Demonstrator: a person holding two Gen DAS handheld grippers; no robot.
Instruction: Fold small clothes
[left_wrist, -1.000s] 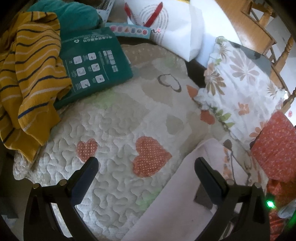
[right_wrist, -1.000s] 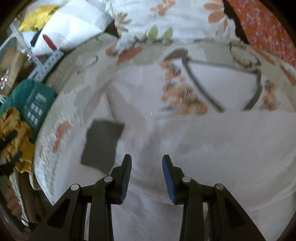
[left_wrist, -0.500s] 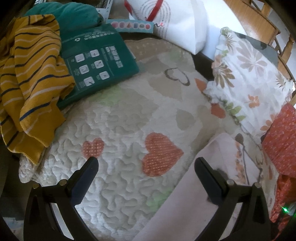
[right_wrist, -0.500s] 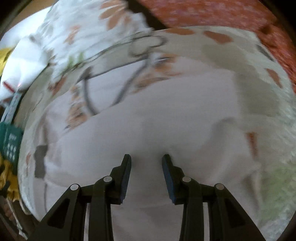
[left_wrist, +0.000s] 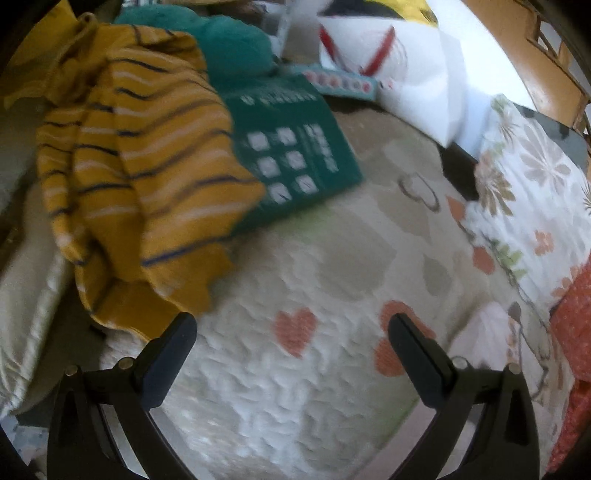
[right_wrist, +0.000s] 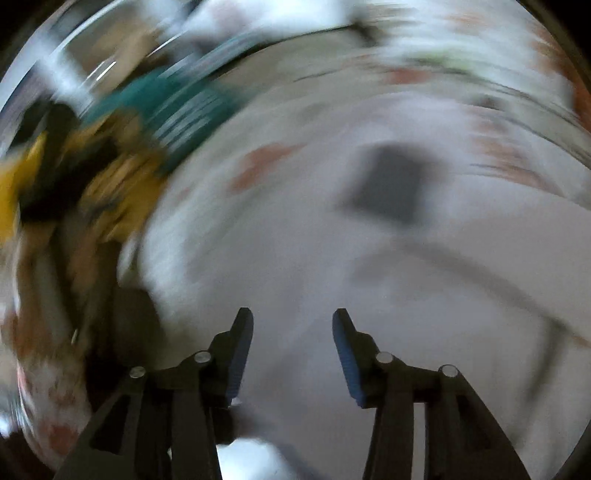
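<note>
A pale pink garment (right_wrist: 332, 258) with a dark square patch (right_wrist: 391, 188) lies spread on the heart-print quilt (left_wrist: 288, 280); the right wrist view is heavily blurred. My right gripper (right_wrist: 292, 332) is open over the pink cloth, nothing between its fingers. My left gripper (left_wrist: 291, 332) is open wide and empty above the quilt. A corner of the pink garment (left_wrist: 480, 328) shows at the lower right of the left wrist view. A yellow striped garment (left_wrist: 136, 177) lies heaped at the left.
A green printed box (left_wrist: 291, 155) and a teal cloth (left_wrist: 236, 40) lie behind the yellow garment. A white bag (left_wrist: 402, 70) stands at the back. A floral cloth (left_wrist: 528, 192) and a red dotted cloth (left_wrist: 576, 321) lie at the right.
My left gripper has swung left, bringing the yellow striped garment closer. My right gripper has swung fast to the left over the pink garment and its fingers have opened slightly wider.
</note>
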